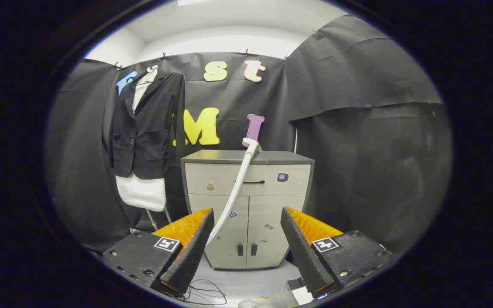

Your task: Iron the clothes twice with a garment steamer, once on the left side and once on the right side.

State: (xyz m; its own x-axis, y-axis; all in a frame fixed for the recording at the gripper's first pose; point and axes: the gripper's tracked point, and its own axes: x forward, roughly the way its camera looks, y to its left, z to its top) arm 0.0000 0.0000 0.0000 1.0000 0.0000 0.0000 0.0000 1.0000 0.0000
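Note:
A dark blazer (pixel 146 128) over a white shirt hangs on a hanger at the booth's back wall, left of a grey cabinet (pixel 246 205). The white steamer head (pixel 251 147) rests on the cabinet's top edge, and its white hose (pixel 234 192) runs down across the cabinet front toward my left finger. My gripper (pixel 246 218) stands open well short of the cabinet, with nothing between its fingers. The hose passes just behind the left fingertip (pixel 206 220); I cannot tell if they touch.
Black cloth walls close in on the left, back and right. A thin black cable (pixel 203 293) lies looped on the pale floor below the left finger. The cabinet has a drawer with a dark handle (pixel 253 182) and two lower doors.

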